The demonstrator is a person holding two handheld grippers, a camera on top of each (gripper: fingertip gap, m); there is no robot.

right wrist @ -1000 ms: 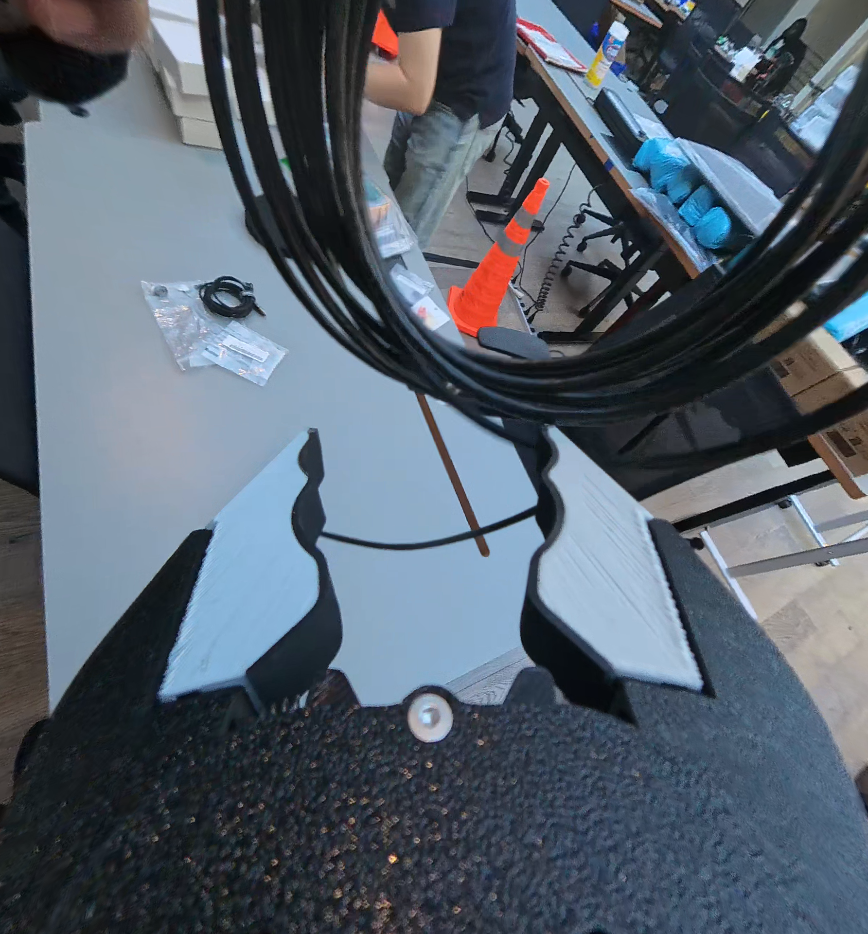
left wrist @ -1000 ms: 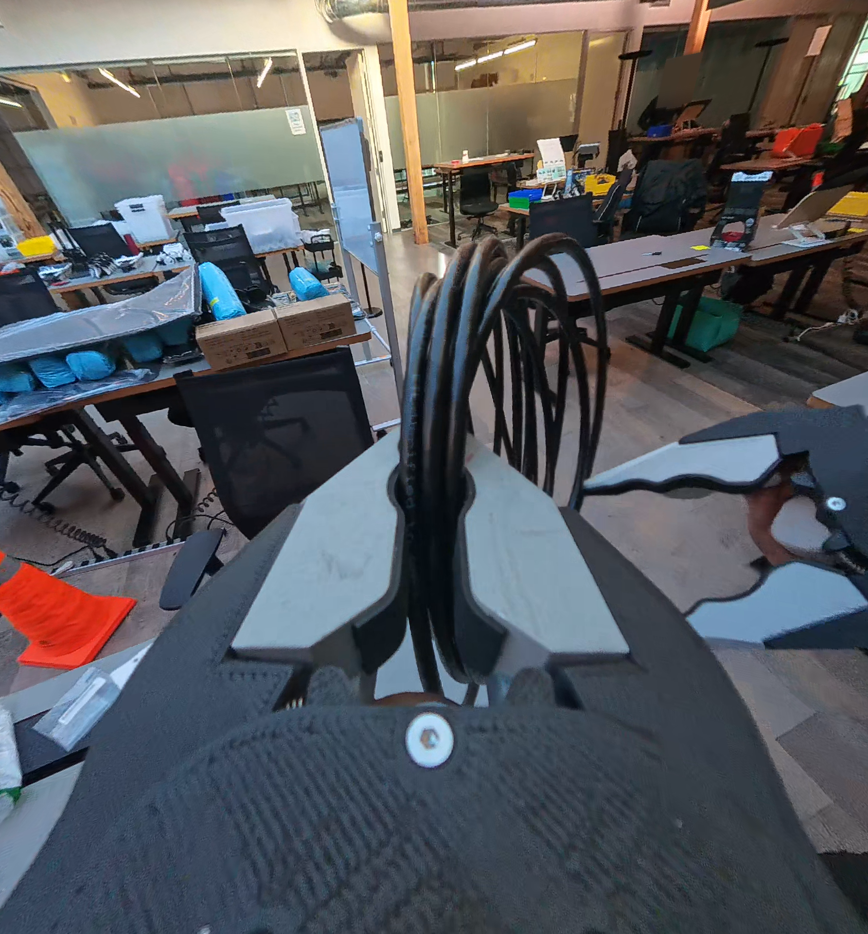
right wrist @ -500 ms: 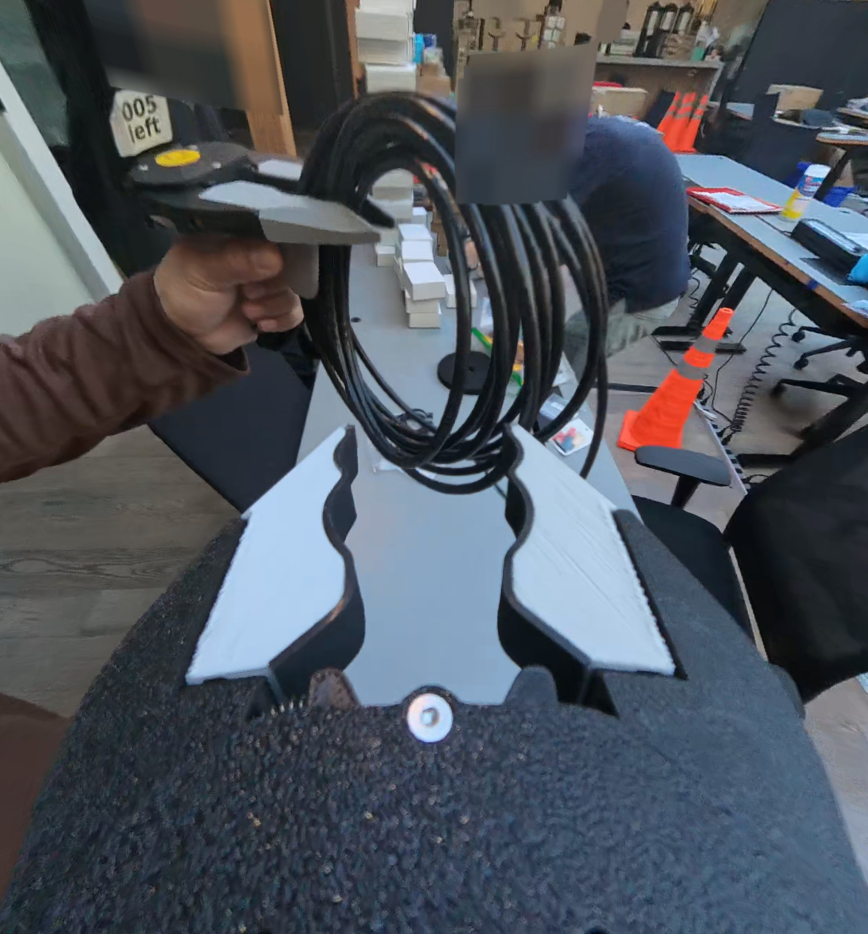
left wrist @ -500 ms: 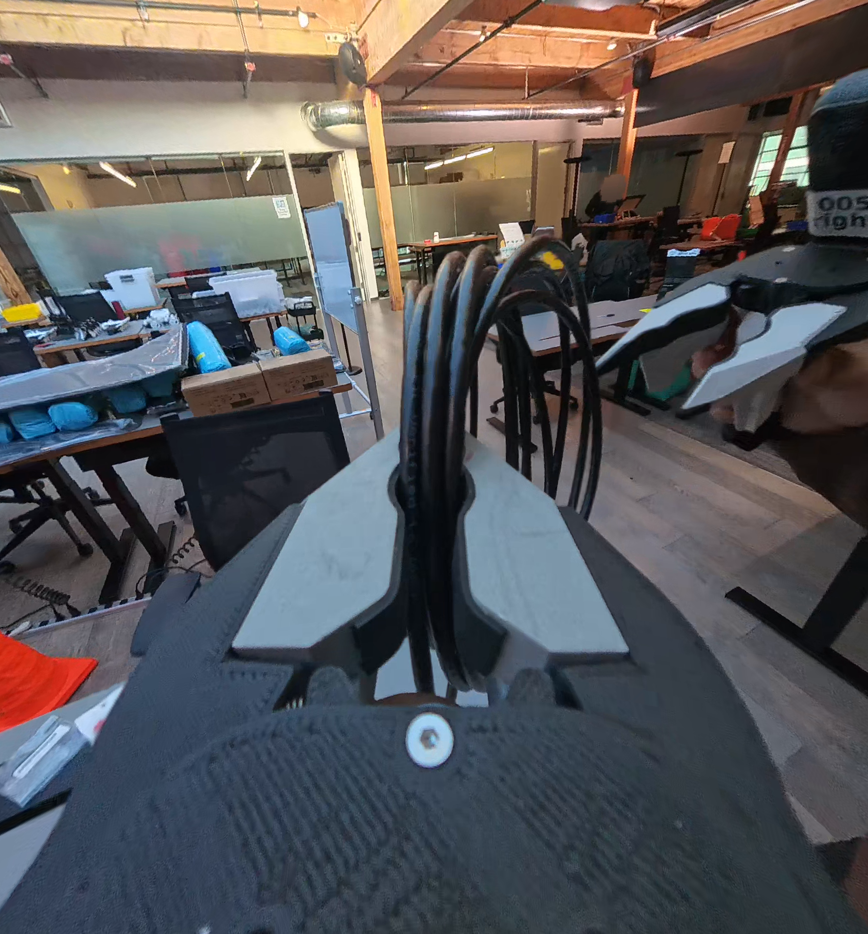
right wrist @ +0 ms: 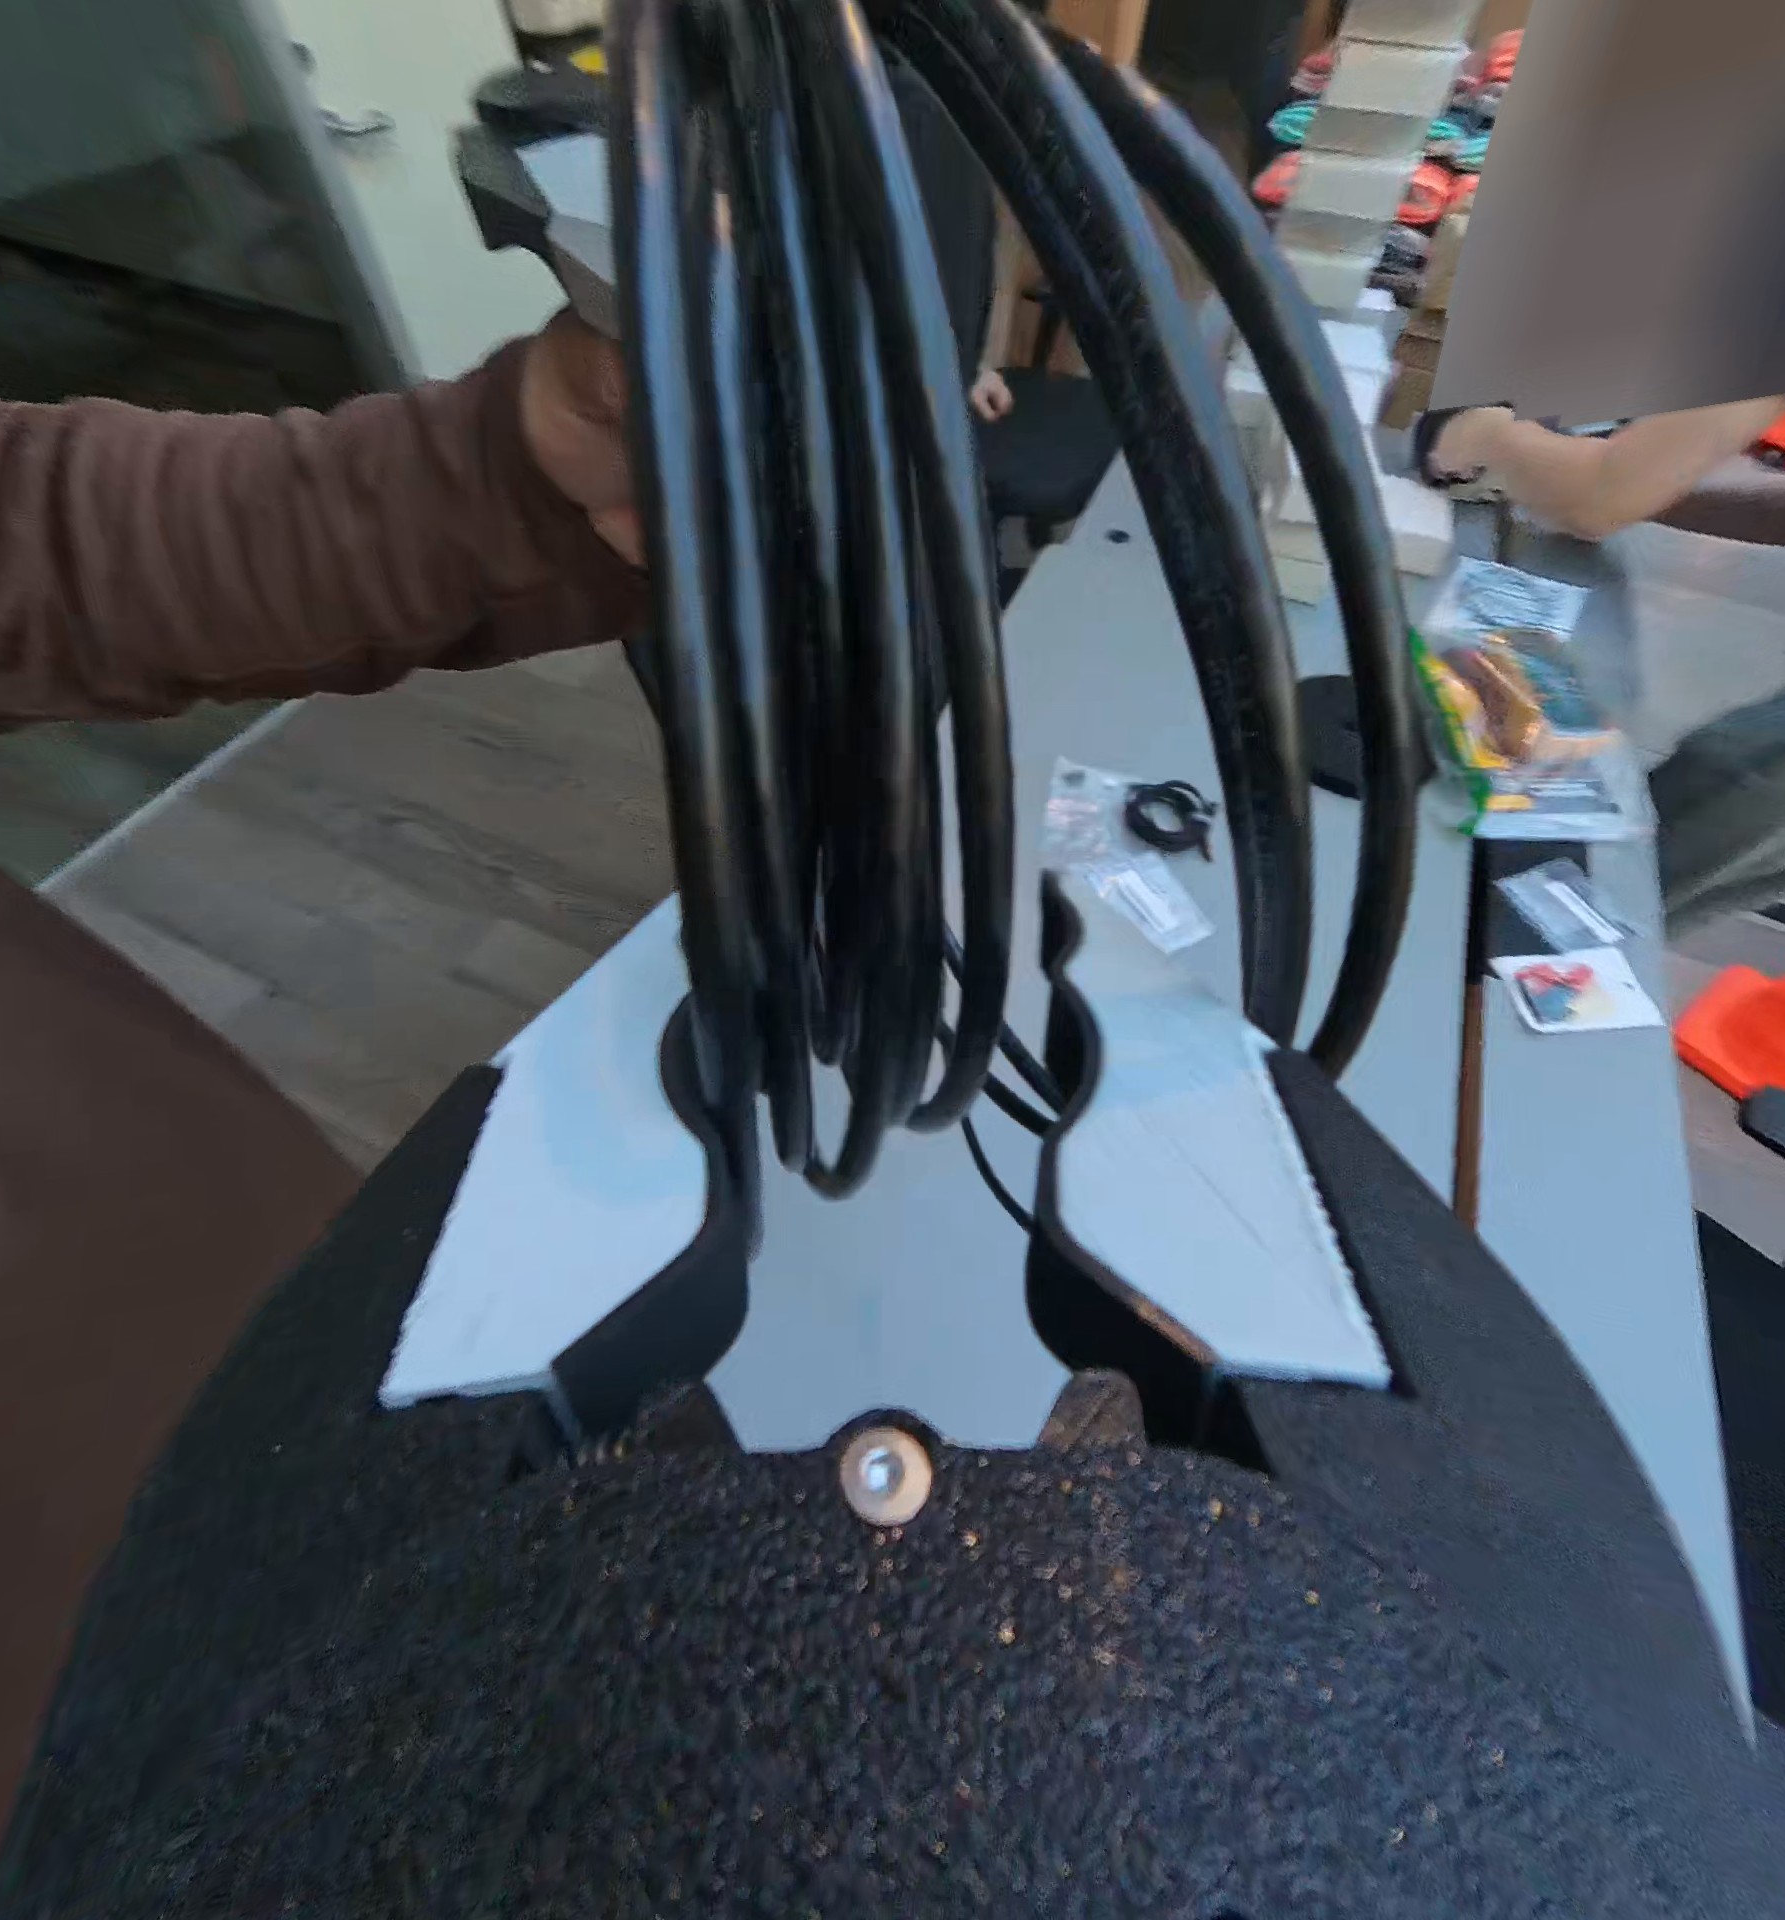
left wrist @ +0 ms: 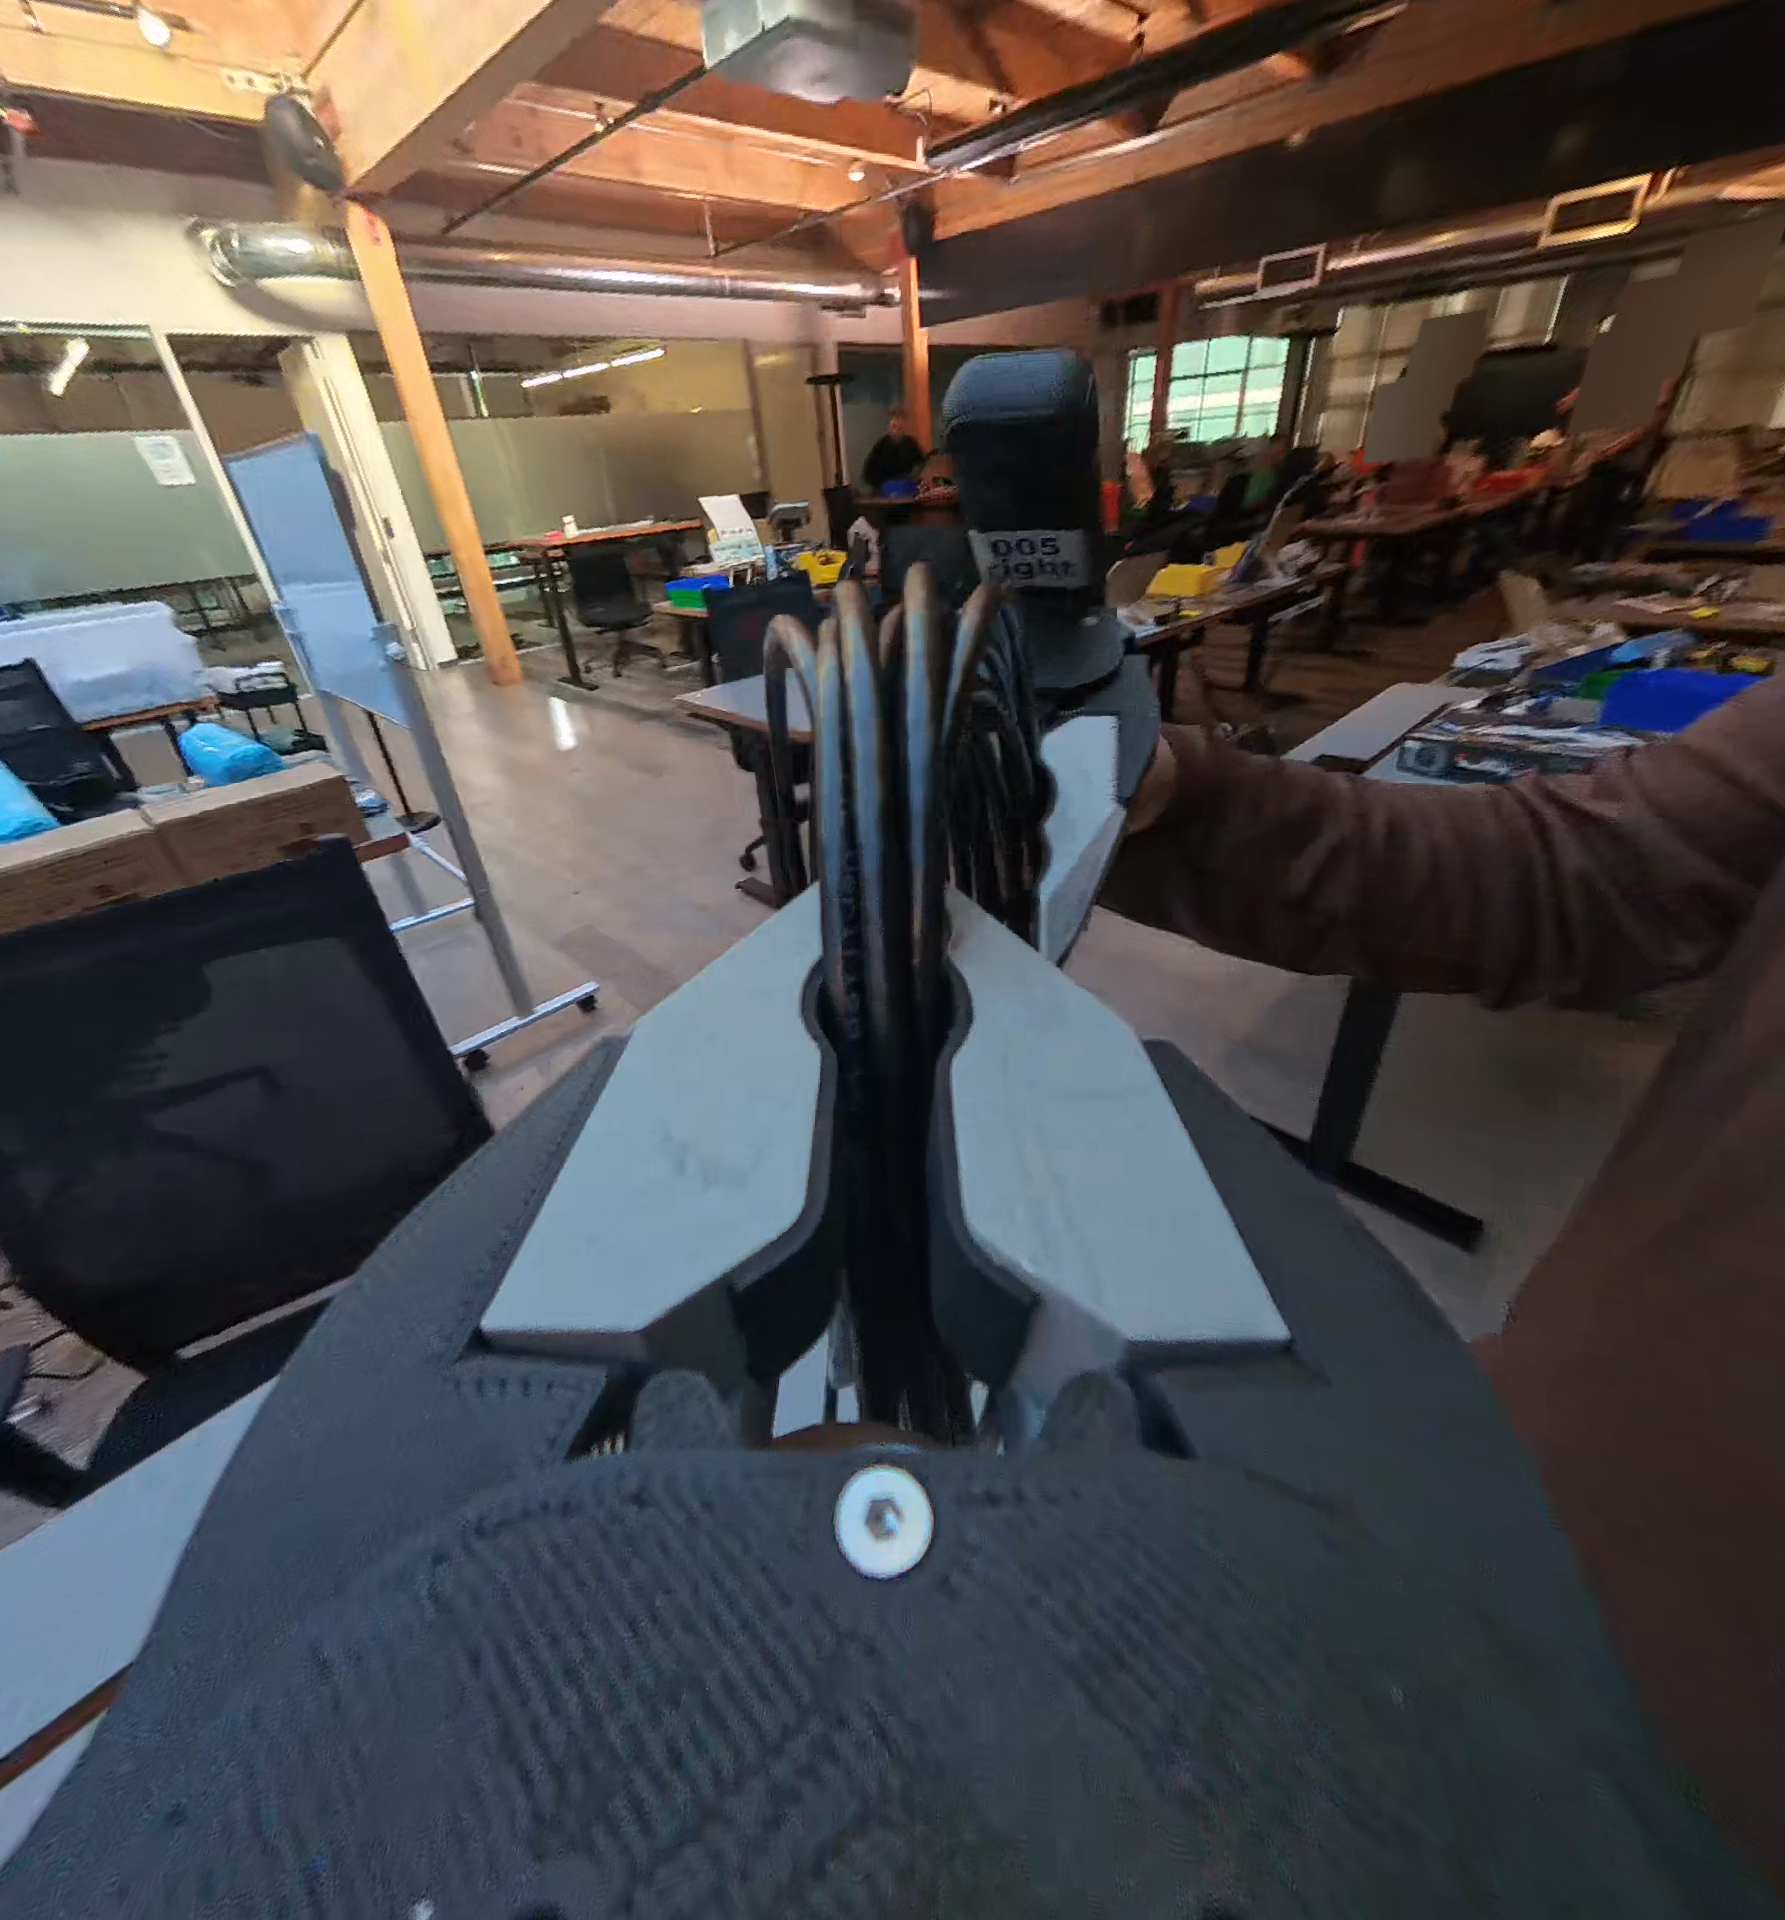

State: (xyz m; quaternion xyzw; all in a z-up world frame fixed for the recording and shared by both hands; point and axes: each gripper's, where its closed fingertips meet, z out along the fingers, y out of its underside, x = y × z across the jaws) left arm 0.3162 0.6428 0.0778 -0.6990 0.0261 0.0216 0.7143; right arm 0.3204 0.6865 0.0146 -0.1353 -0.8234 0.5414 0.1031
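A coil of black cable (left wrist: 867, 748) stands upright in my left gripper (left wrist: 888, 914), which is shut on its lower part. In the right wrist view the same coil (right wrist: 826, 520) hangs down, and several lower loops sit between the spread fingers of my right gripper (right wrist: 862, 904). Two loops pass outside its right finger (right wrist: 1179, 1174). The right gripper is open and does not clamp the cable. In the left wrist view it shows just behind the coil, with one white finger (left wrist: 1075, 831) visible. A hand in a brown sleeve (right wrist: 244, 540) holds the left gripper at the top left.
Below is a grey table (right wrist: 1553, 1195) with small plastic bags (right wrist: 1127, 883), a small black cable bundle (right wrist: 1163, 810) and a snack bag (right wrist: 1522, 727). An orange cone (right wrist: 1771, 1029) and another person's arm (right wrist: 1594, 478) are at the right. A black chair (left wrist: 192, 1122) and a whiteboard stand (left wrist: 327, 613) are at the left. Some 8 centimeters of space lies between my two pairs of fingers.
The right gripper has moved in close to the coil, whose lower loops now sit between its open fingers. The left gripper has kept its hold and tilted upward.
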